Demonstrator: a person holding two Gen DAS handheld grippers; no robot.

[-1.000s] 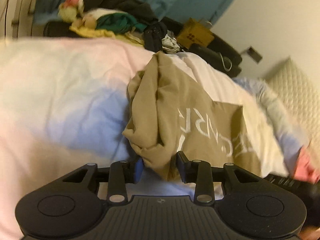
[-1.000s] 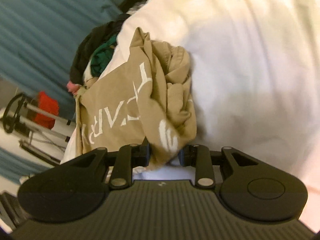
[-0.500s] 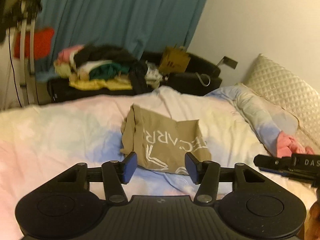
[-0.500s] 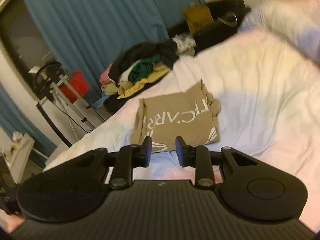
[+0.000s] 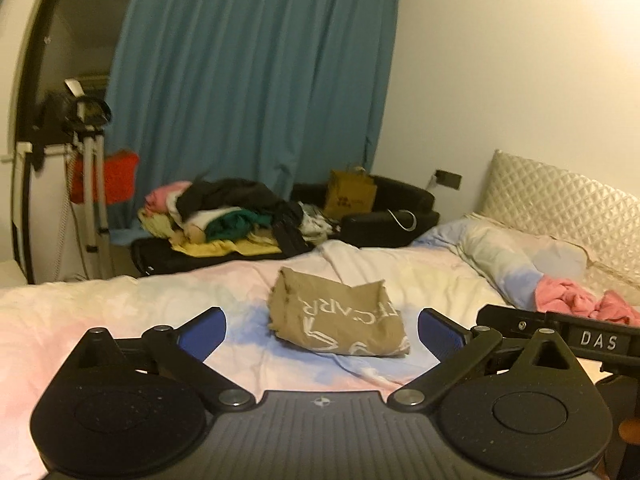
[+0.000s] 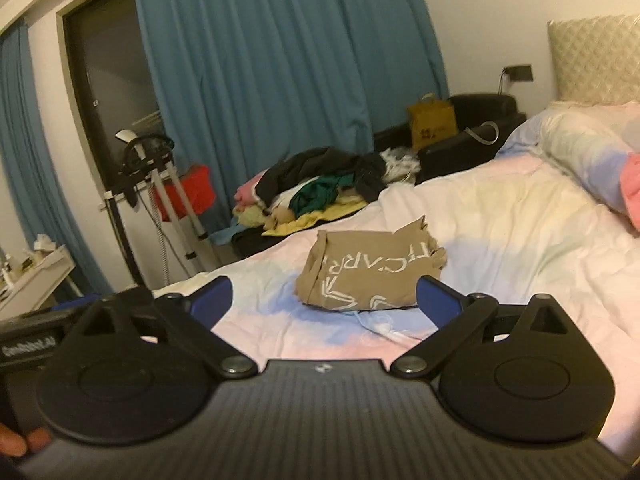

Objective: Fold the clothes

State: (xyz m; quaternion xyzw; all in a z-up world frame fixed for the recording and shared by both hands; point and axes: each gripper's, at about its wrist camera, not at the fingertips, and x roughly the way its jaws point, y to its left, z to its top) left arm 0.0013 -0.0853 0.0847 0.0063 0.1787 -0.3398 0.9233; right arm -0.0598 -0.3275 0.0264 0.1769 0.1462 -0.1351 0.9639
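A tan T-shirt with white lettering (image 5: 340, 316) lies folded into a rough rectangle on the pastel bed cover (image 5: 120, 312). It also shows in the right wrist view (image 6: 368, 276). My left gripper (image 5: 322, 330) is open and empty, raised above the bed and pulled back from the shirt. My right gripper (image 6: 324, 300) is open and empty too, likewise back from the shirt. The right gripper's body (image 5: 568, 336) shows at the right edge of the left wrist view.
A heap of mixed clothes (image 5: 224, 216) lies on a black sofa beyond the bed, with a yellow paper bag (image 5: 352, 196). A pink garment (image 5: 580, 296) lies by the pillow (image 5: 516, 256). A tripod (image 5: 90, 184) and blue curtain (image 5: 248, 80) stand behind.
Both grippers let go of the tan shirt, opened wide and drew back and up. The shirt now lies folded on the bed.
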